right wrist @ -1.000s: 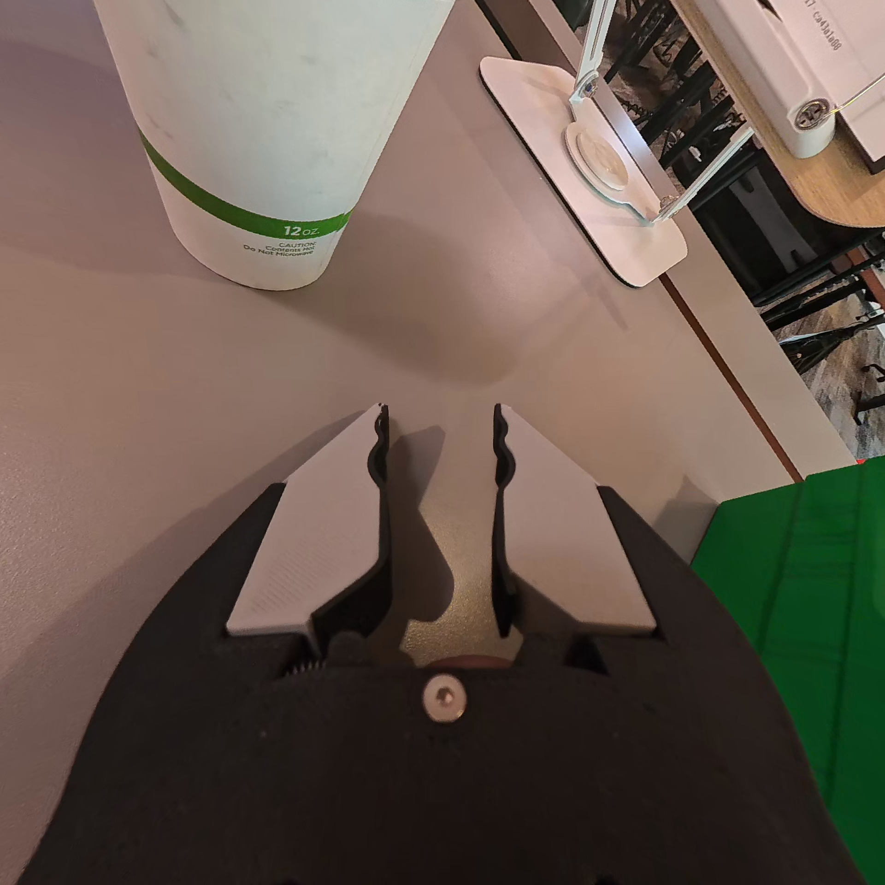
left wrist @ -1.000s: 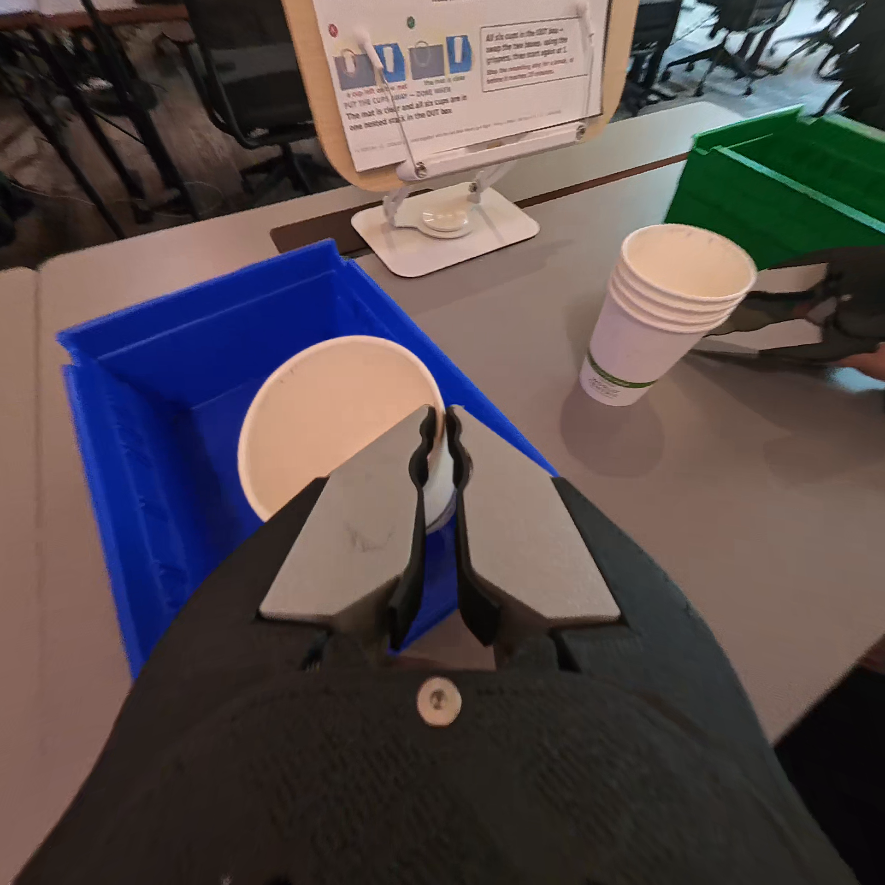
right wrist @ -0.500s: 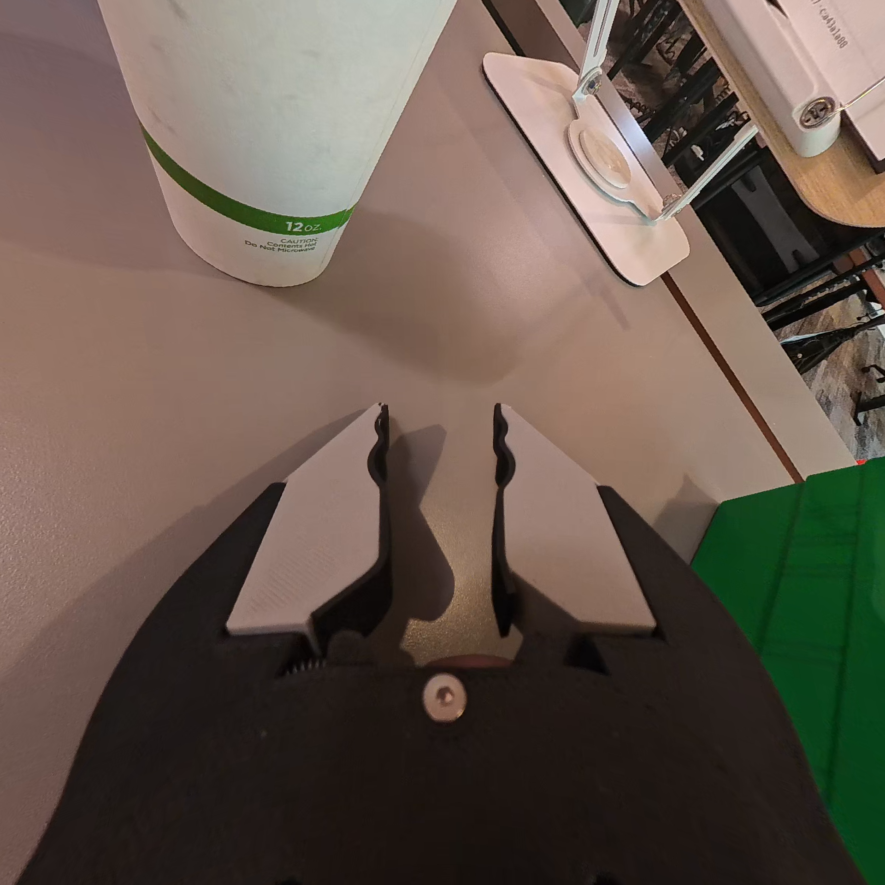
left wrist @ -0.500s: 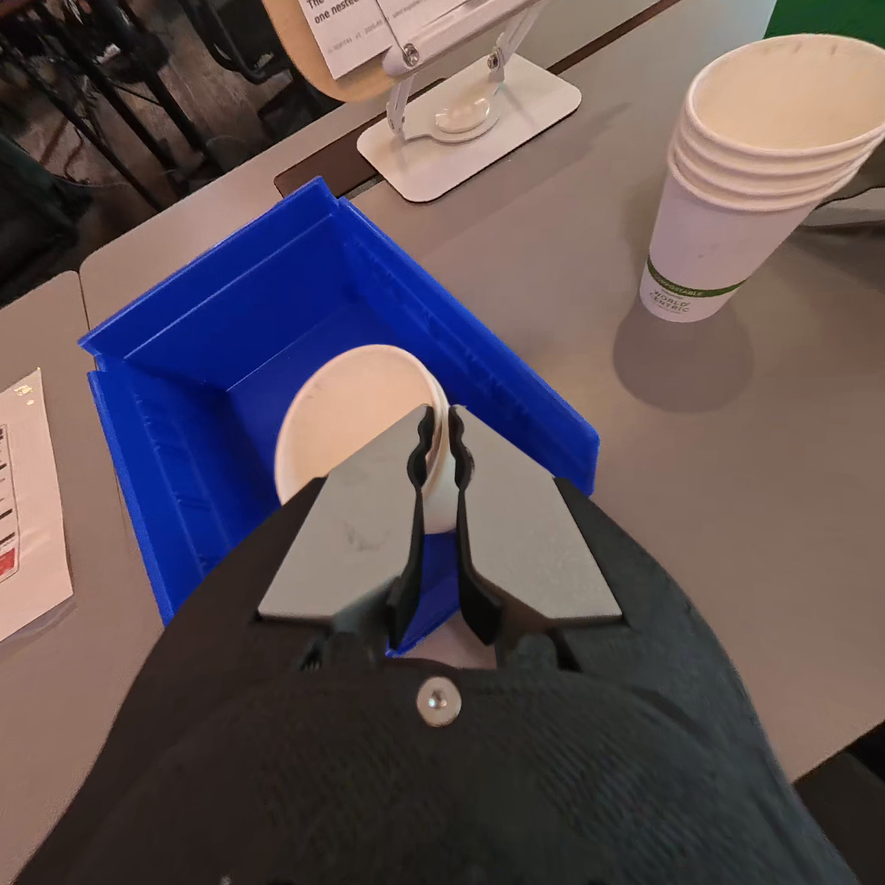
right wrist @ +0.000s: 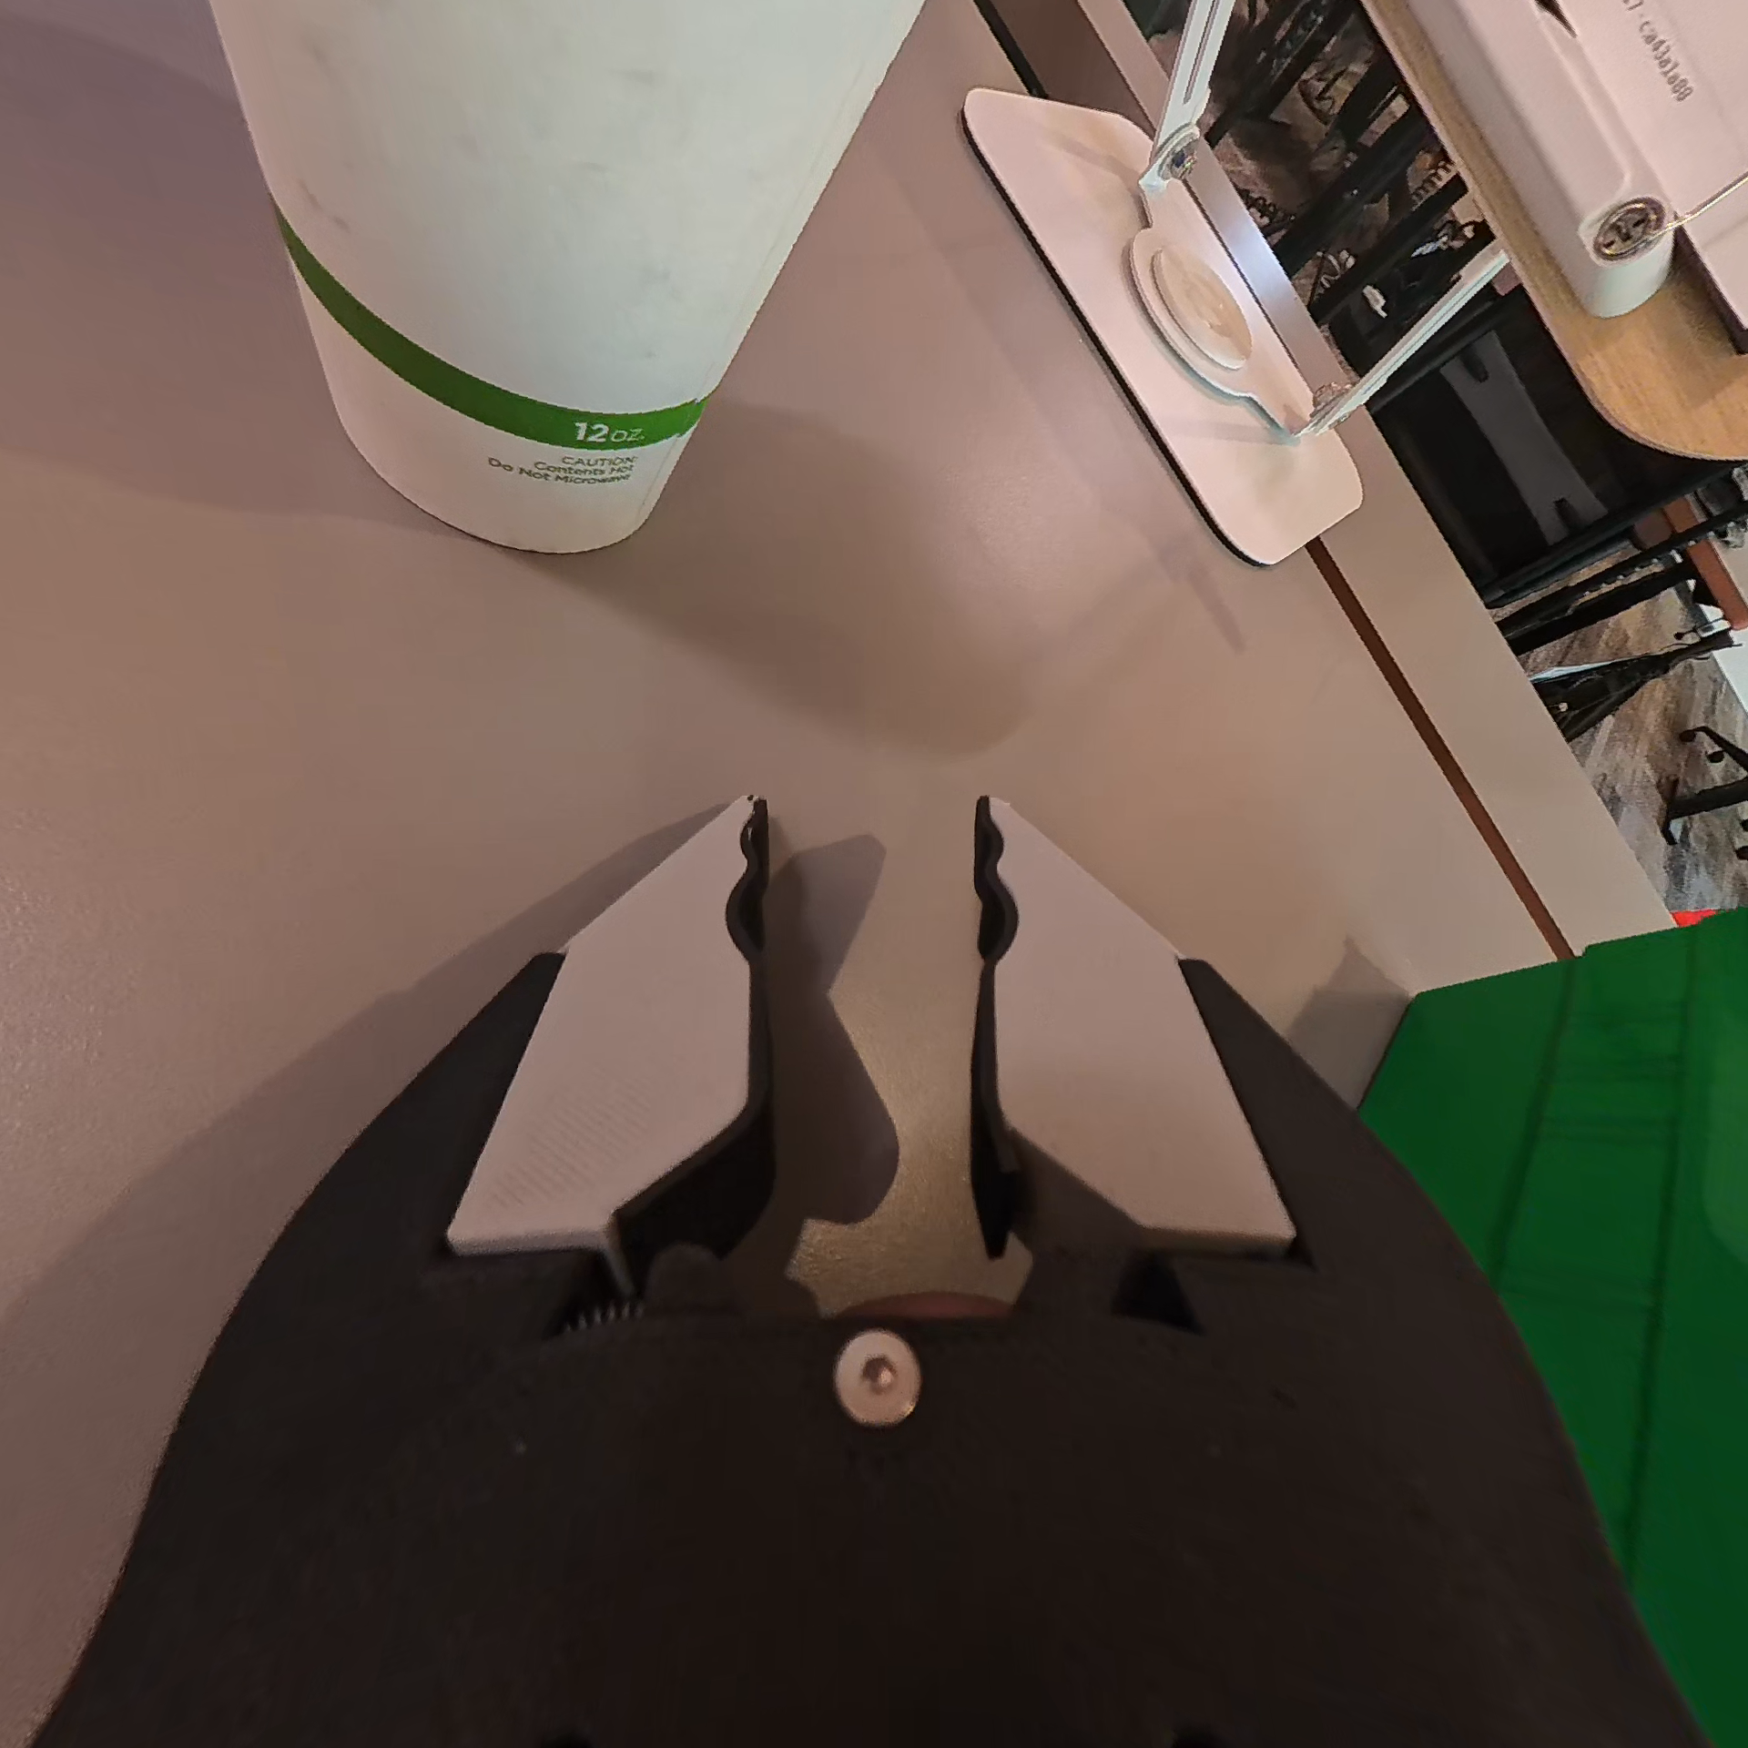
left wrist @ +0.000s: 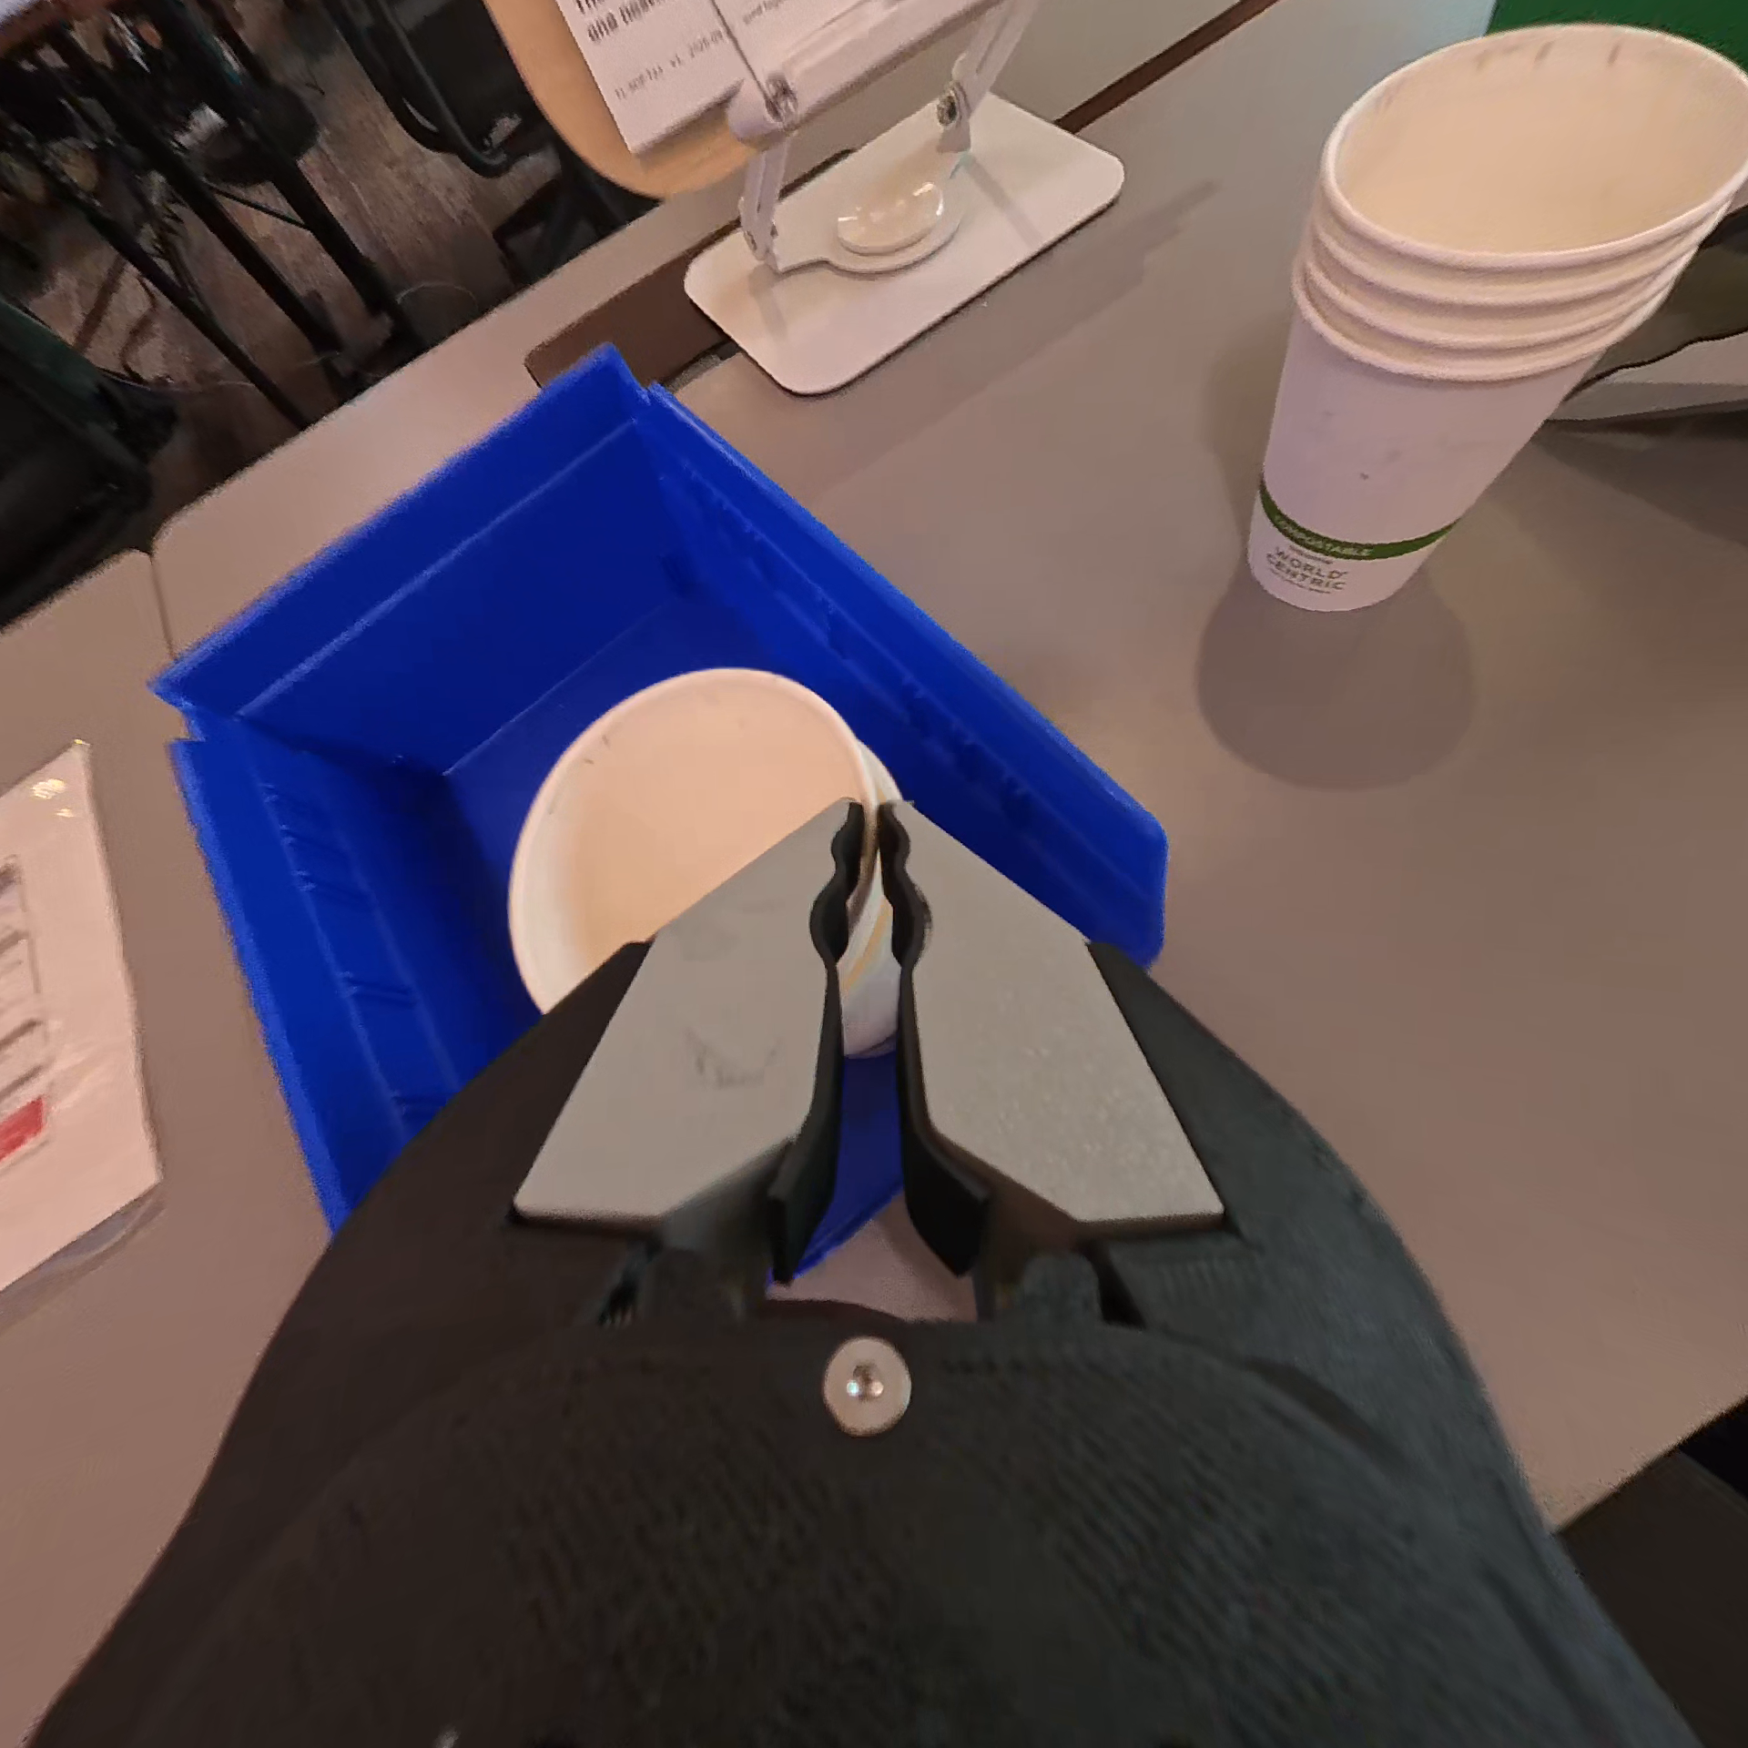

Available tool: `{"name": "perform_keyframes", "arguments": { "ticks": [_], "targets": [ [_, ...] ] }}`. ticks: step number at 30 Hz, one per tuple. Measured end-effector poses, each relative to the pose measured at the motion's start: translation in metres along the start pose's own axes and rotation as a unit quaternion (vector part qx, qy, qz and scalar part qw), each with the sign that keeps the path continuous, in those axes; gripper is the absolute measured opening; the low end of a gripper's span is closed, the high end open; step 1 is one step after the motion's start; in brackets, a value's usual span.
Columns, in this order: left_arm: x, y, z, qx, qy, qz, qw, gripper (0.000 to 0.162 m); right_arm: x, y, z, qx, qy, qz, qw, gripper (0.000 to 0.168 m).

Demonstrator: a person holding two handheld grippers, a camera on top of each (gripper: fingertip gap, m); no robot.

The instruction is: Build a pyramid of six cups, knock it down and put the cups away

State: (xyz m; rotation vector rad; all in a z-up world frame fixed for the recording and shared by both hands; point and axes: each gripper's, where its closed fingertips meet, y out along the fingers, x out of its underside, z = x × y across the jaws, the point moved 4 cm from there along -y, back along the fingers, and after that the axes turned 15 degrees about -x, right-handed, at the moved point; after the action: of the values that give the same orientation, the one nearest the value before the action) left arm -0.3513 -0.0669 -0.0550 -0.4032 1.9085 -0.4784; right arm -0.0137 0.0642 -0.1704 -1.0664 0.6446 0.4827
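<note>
My left gripper (left wrist: 868, 815) is shut on the rim of a white paper cup (left wrist: 662, 813), holding it upright over the blue bin (left wrist: 397, 662). A nested stack of several white cups with a green band (left wrist: 1419, 312) stands on the grey table at the upper right of the left wrist view. The same stack (right wrist: 530, 265) fills the top left of the right wrist view. My right gripper (right wrist: 870, 823) is open and empty, low over the table, to the right of the stack and apart from it.
A white stand with a clipboard (left wrist: 908, 227) sits behind the blue bin; it also shows in the right wrist view (right wrist: 1163, 322). A green bin (right wrist: 1561, 1182) lies at my right gripper's right. A laminated sheet (left wrist: 57, 1022) lies left of the blue bin. Left tips to right tips: about 35 cm.
My left gripper has carried the cup down and forward over the blue bin, and the cup stack now looms nearer in its view. The right gripper has barely moved.
</note>
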Motion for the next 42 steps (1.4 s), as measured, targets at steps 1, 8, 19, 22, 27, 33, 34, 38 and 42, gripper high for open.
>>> {"name": "perform_keyframes", "arguments": {
  "ticks": [1, 8, 19, 22, 27, 33, 34, 38, 42],
  "targets": [
    [-0.004, -0.003, -0.002, -0.015, 0.008, 0.011, 1.000, 0.001, 0.000, 0.000, 0.000, 0.000, -0.001, -0.001, 1.000, 0.041],
    [-0.056, -0.041, -0.029, -0.119, -0.002, 0.127, 0.985, 0.001, 0.000, 0.000, 0.000, 0.001, -0.001, 0.000, 1.000, 0.041],
    [-0.158, -0.056, 0.078, 0.013, 0.064, 0.217, 0.974, 0.000, 0.001, 0.000, 0.001, 0.002, 0.003, -0.002, 1.000, 0.040],
    [-0.181, -0.040, 0.115, 0.013, 0.117, 0.216, 0.969, 0.000, 0.001, -0.001, 0.001, 0.001, 0.003, 0.001, 1.000, 0.040],
    [-0.192, -0.015, 0.161, 0.057, 0.138, 0.183, 0.972, 0.002, 0.000, -0.001, 0.000, 0.000, 0.000, 0.002, 1.000, 0.040],
    [-0.165, 0.013, 0.184, 0.096, 0.140, 0.106, 0.980, 0.026, 0.000, -0.001, -0.002, 0.002, -0.011, 0.000, 1.000, 0.040],
    [-0.162, 0.015, 0.183, 0.095, 0.134, 0.100, 0.981, 0.039, 0.000, -0.001, -0.002, 0.002, -0.011, -0.001, 1.000, 0.040],
    [-0.154, 0.002, 0.166, 0.095, 0.103, 0.106, 0.984, 0.039, 0.001, -0.001, -0.001, 0.001, -0.005, -0.001, 1.000, 0.040],
    [-0.130, -0.014, 0.124, 0.050, 0.105, 0.080, 0.990, 0.039, 0.001, -0.001, -0.001, 0.001, -0.005, -0.002, 1.000, 0.040]
  ]
}}
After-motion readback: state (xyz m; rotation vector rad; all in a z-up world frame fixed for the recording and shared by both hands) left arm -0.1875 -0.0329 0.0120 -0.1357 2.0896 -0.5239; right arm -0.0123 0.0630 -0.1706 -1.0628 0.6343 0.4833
